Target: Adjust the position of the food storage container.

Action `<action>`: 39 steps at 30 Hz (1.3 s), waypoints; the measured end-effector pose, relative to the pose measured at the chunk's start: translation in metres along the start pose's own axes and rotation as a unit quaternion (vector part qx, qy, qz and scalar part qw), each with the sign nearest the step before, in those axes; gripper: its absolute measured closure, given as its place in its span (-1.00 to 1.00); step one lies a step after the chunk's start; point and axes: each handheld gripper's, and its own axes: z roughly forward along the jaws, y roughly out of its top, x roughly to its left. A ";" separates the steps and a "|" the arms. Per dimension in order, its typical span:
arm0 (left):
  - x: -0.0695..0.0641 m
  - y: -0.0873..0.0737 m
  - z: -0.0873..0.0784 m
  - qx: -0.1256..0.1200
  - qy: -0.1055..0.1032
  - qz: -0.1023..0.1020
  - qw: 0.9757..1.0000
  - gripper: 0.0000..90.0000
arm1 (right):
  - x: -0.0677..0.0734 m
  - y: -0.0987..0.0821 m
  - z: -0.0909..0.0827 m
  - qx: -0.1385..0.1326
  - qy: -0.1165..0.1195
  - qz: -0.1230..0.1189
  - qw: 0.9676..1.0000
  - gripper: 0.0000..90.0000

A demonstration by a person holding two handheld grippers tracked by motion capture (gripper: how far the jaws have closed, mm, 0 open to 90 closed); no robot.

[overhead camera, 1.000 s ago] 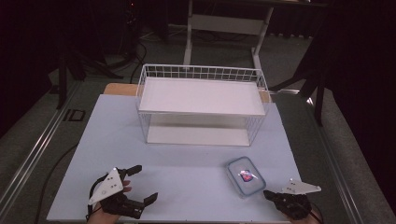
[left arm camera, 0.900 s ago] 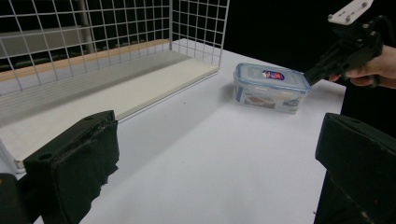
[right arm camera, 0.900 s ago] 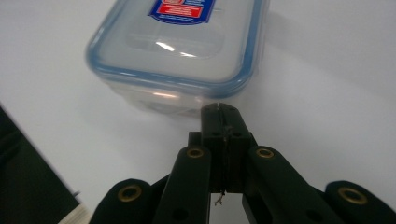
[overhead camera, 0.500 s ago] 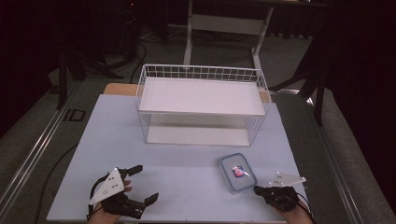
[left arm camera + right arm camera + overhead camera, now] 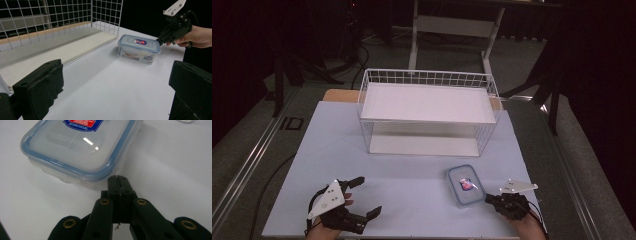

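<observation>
High view: a lidded plastic food container with a blue-rimmed lid and a red label sits on the near right of the white counter, just in front of a white wire basket that holds a white board. The right hand-held gripper, jaws clenched on nothing, presses its closed tip against the container's near right edge; the right gripper view shows the tip meeting the box just under the lid rim. The left hand-held gripper rests at the near left with jaws spread and empty, well apart from the box. The step in hand appears to be nudging the container leftward and farther toward the basket. The next move likely calls for a steady, low push, or for opening the jaws to grasp the box.
</observation>
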 end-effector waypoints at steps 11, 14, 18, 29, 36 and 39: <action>-0.001 0.000 0.002 0.002 -0.001 0.001 1.000 -0.99 | 0.037 0.016 0.020 0.007 0.054 -0.044 0.998 1.00; -0.001 0.000 0.001 0.002 -0.002 0.001 1.000 -0.99 | 0.048 0.024 0.028 0.010 0.068 -0.055 0.996 1.00; -0.001 0.000 0.000 0.002 -0.001 0.003 1.000 -0.99 | 0.060 0.033 0.040 0.014 0.083 -0.070 0.994 1.00; -0.001 0.001 0.000 0.000 -0.002 0.004 1.000 -0.99 | 0.041 0.031 0.032 0.010 0.042 -0.061 0.997 1.00; 0.000 0.001 0.000 -0.001 -0.001 0.001 1.000 -0.99 | 0.037 0.037 0.039 0.011 0.044 -0.054 0.998 1.00; -0.001 0.001 0.000 -0.001 -0.001 0.002 1.000 -0.99 | 0.044 0.040 0.043 0.007 0.054 -0.059 0.997 1.00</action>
